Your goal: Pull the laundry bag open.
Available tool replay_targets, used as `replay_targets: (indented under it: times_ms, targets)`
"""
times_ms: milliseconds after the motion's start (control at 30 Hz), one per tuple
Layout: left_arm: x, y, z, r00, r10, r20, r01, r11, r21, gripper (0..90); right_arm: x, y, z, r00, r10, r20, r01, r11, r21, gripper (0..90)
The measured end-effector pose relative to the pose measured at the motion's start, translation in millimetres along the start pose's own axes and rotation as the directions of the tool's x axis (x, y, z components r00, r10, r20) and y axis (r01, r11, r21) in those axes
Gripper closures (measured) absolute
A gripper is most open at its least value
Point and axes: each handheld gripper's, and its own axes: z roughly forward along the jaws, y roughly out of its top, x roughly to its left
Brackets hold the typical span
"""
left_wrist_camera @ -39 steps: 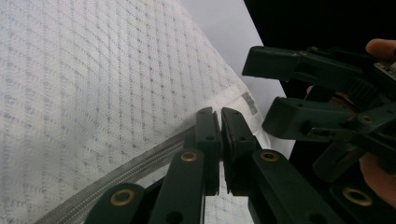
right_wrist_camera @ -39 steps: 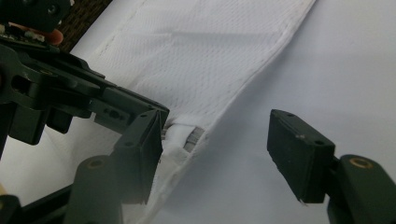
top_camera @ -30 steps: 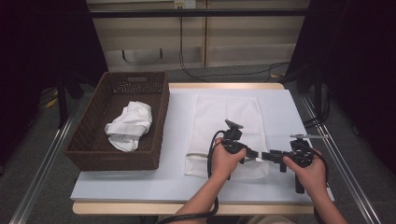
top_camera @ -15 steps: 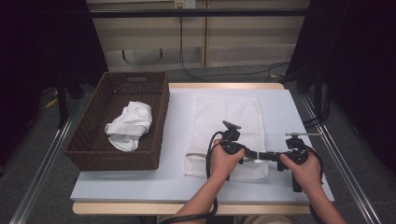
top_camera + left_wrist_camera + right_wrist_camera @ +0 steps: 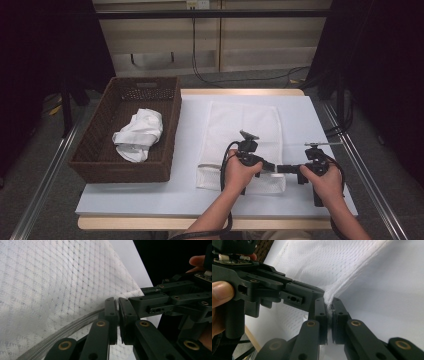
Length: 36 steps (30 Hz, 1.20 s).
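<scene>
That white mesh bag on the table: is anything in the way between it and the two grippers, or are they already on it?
Nothing visible stands in the way. The left gripper and the right gripper are both shut on the near right corner of the white mesh bag, jaw tips side by side. The right one's jaws have just been closing on the fabric.

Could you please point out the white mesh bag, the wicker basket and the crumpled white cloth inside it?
white mesh bag [image 5: 243, 131], high view, on its flat upper panel.
wicker basket [image 5: 120, 171], high view, on its near wall.
crumpled white cloth [image 5: 140, 132], high view, on its bunched middle.
</scene>
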Motion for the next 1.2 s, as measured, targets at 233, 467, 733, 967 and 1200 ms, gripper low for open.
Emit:
replay_targets:
  times_ms: [233,467,733,967,1200]
  targets:
    - [-1.6,-1.0,-2.9,0.9997,0.015,-0.021,-0.015,0.9999,0.005,86.3,1.2,0.0,0.6,0.9998,-0.017,0.008,0.017,1.000,0.020,86.5]
    - [-6.1,-0.9,-5.9,0.9995,0.000,-0.031,0.000,1.0000,0.005,86.5,2.8,0.1,-0.8,0.9997,-0.017,0.015,0.017,1.000,0.025,87.2]
    - [-7.7,-0.7,-9.1,0.9987,0.020,-0.046,-0.019,0.9997,0.015,86.6,2.8,-0.8,-3.1,1.0000,0.007,0.003,-0.007,1.000,0.027,87.9]
    - [-12.8,-0.3,-10.1,0.9976,0.037,-0.060,-0.035,0.9992,0.019,86.7,2.0,-1.7,-3.4,0.9997,0.022,-0.010,-0.021,1.000,0.021,88.1]
    - [-14.6,-0.9,-11.3,0.9957,0.059,-0.071,-0.057,0.9981,0.024,86.8,0.7,-3.6,-5.6,0.9985,0.047,-0.026,-0.047,0.999,0.012,88.1]
